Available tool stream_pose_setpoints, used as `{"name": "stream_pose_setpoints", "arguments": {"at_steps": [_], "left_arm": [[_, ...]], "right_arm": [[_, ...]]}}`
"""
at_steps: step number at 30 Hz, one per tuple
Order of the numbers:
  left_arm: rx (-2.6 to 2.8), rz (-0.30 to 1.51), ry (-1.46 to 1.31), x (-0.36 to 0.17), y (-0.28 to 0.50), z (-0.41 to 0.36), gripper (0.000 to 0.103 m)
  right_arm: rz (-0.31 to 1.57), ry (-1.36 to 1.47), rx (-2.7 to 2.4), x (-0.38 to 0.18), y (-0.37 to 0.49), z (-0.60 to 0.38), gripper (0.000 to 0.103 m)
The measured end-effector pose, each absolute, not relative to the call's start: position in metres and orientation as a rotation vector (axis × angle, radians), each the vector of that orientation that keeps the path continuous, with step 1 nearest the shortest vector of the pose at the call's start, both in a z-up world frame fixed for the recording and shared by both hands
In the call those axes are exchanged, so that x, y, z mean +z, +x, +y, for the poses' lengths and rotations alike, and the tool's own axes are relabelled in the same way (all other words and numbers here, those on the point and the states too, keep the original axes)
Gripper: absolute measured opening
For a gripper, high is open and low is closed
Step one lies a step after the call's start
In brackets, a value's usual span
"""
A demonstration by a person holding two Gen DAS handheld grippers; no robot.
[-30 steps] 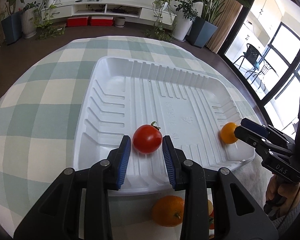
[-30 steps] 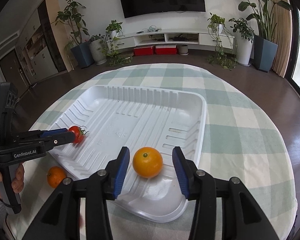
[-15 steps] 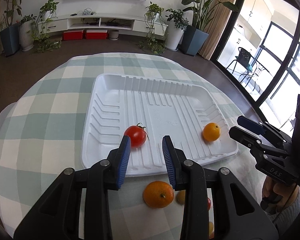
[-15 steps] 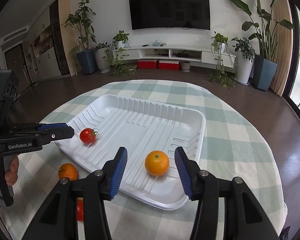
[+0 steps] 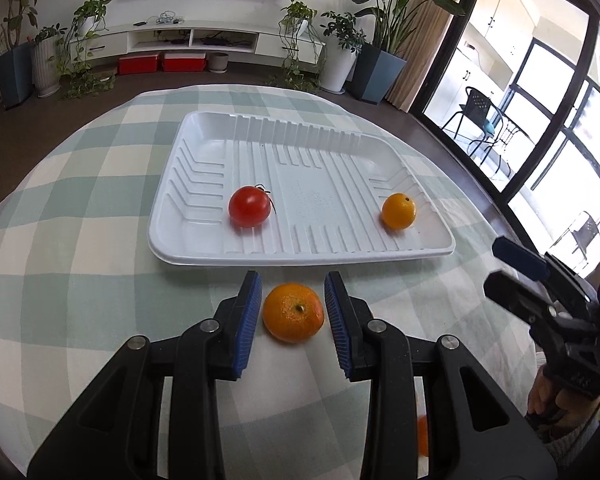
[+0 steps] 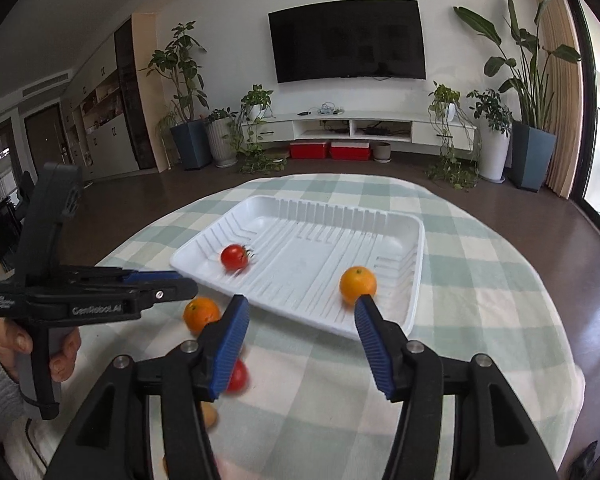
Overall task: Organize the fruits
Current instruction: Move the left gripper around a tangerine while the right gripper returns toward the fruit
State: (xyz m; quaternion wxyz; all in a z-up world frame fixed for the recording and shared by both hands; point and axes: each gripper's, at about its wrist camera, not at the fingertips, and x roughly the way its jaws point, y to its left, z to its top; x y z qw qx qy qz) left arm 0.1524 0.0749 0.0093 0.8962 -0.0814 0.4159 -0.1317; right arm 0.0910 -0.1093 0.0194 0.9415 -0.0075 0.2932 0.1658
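Observation:
A white ribbed tray [image 5: 300, 257] lies on the checked tablecloth. A red tomato [image 5: 249, 211] rests at its left and a small orange [image 5: 399, 211] at its right. A tangerine [image 5: 293, 313] sits on the cloth in front of the tray. My left gripper [image 5: 293, 284] frames that tangerine with a slim gap on each side, so the pads are not pressing it. In the right wrist view my right gripper [image 6: 300, 304] hangs over the cloth just short of the tray [image 6: 380, 332]. Its jaws are opening with nothing between them. The small orange [image 6: 357, 284] shows just past its right fingertip.
A second red tomato [image 6: 238, 376] and a small yellowish fruit [image 6: 210, 416] lie on the cloth, partly hidden behind my right gripper's left finger. A person's hand [image 6: 62, 354] holds the left gripper's handle. The round table's edge curves close on both sides.
Both grippers have drawn back from the tray toward the near table edge, leaving the tomato and small orange inside it. The tangerine now shows between my left fingers, and my right jaws have widened.

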Motion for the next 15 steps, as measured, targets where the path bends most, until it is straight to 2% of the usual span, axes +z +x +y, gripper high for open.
{"name": "stream_pose_setpoints", "arguments": {"at_steps": [15], "left_arm": [[-0.264,0.884,-0.144,-0.004,0.141,0.07,0.031]], "right_arm": [[0.651,-0.077,0.365,-0.011,0.033,-0.095,0.06]]}}
